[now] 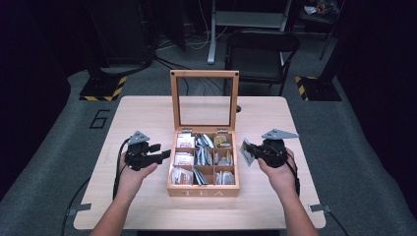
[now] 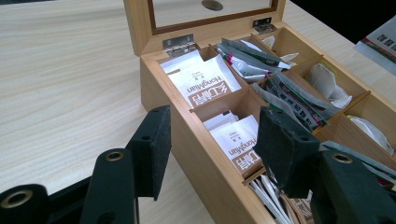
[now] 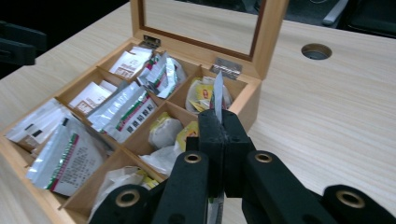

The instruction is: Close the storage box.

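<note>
right hand-held gripper [image 3: 219,140] | clamps tea sachet [image 3: 218,95] | beside tea box [image 3: 243,105]

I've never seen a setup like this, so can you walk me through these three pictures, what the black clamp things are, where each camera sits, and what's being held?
A person sits at a wooden table with a hand-held two-jaw gripper in each hand. One picture looks down from above; the other two come from cameras riding on the grippers, looking along their black jaws. On the table stands an open wooden tea box with a glass lid, its compartments full of tea packets. The left gripper is open, straddling the box's side wall. The right gripper is shut on a flat tea packet, seen edge-on beside the box.
</note>
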Tool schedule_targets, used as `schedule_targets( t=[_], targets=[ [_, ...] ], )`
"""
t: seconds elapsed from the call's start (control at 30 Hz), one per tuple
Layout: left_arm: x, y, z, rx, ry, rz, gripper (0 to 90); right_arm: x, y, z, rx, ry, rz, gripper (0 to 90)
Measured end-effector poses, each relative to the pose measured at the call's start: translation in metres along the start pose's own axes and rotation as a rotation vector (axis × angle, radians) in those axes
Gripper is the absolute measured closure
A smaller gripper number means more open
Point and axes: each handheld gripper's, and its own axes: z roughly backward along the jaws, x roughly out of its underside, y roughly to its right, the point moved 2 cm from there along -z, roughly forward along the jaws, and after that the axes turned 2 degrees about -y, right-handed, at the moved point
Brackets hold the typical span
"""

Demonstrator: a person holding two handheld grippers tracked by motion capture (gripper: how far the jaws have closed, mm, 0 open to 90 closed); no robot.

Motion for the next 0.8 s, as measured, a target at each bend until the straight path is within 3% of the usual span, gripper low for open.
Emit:
schedule_targets(
  t=[0.4, 0.8],
  targets=[
    [0.0, -0.001, 0.0, -0.002, 0.002, 0.004, 45.0, 0.015, 0.021, -0.01, 0.076, -0.023, -0.028, 89.4],
    [0.0, -0.001, 0.0, -0.002, -0.001, 0.001, 44.9, 0.037, 0.05, -0.024, 0.145, -0.061, -0.063, 89.0]
  ],
)
